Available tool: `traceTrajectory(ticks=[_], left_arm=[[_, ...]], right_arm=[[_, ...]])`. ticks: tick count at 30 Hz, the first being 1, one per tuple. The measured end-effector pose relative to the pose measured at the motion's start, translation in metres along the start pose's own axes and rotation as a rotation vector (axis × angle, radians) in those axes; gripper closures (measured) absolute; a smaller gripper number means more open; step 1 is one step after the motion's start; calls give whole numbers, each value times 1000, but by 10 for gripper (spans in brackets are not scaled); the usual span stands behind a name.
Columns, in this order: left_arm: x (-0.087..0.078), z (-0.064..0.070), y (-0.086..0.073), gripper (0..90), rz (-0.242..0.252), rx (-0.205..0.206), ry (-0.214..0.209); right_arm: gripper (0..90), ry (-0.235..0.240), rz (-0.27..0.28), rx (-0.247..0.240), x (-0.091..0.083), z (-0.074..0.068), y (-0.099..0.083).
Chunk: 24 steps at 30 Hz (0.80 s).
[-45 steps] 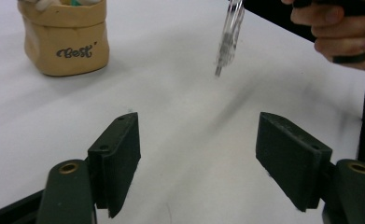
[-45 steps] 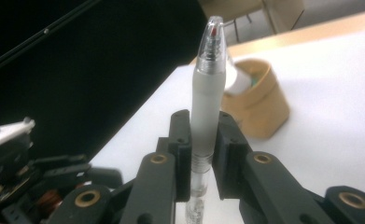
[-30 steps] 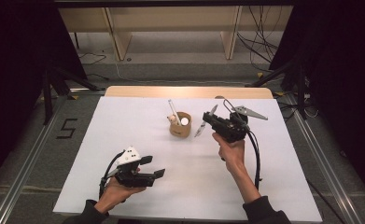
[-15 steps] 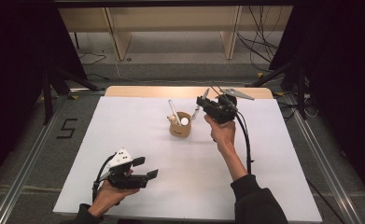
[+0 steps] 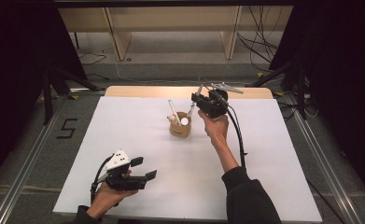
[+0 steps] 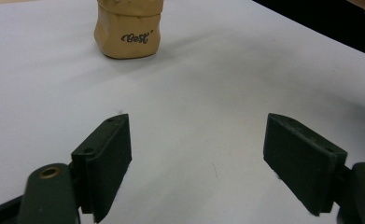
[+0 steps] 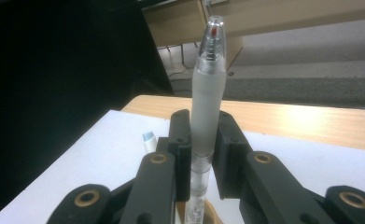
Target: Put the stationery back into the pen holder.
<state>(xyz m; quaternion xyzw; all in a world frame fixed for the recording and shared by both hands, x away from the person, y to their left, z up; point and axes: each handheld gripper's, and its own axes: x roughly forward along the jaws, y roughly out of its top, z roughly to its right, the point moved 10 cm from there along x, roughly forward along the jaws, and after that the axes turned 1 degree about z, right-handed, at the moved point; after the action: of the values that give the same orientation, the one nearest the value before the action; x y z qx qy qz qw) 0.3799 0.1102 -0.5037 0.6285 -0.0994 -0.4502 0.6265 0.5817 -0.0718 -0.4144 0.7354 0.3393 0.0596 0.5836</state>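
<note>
frosted pen, clear tip, upright

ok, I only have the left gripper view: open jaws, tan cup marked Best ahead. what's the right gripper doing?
Observer: The right gripper has its jaws shut on a frosted pen, held upright above the tan cup.
Operator: pen in the cup yet?
Observer: Its lower end is at the cup's mouth. I can't tell how deep it goes.
Operator: anything else in there?
Observer: A white pen leans out of it to the left in the high view, with a round white top beside it.
</note>
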Motion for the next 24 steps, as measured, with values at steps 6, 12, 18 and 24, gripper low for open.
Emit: traceTrajectory(ticks=[6,12,18,24], left_arm=[[-1,0,0,223,2,6,-2],[-2,-1,0,223,9,7,2],[-2,-2,1,223,16,13,3],[-2,-2,0,220,13,17,1]], right_arm=[[797,1,-16,6,7,-1,-2],[797,-5,-36,-2,16,-3,-7],[796,-7,-55,-6,22,-3,-13],[796,-18,-79,-25,26,-2,-19]])
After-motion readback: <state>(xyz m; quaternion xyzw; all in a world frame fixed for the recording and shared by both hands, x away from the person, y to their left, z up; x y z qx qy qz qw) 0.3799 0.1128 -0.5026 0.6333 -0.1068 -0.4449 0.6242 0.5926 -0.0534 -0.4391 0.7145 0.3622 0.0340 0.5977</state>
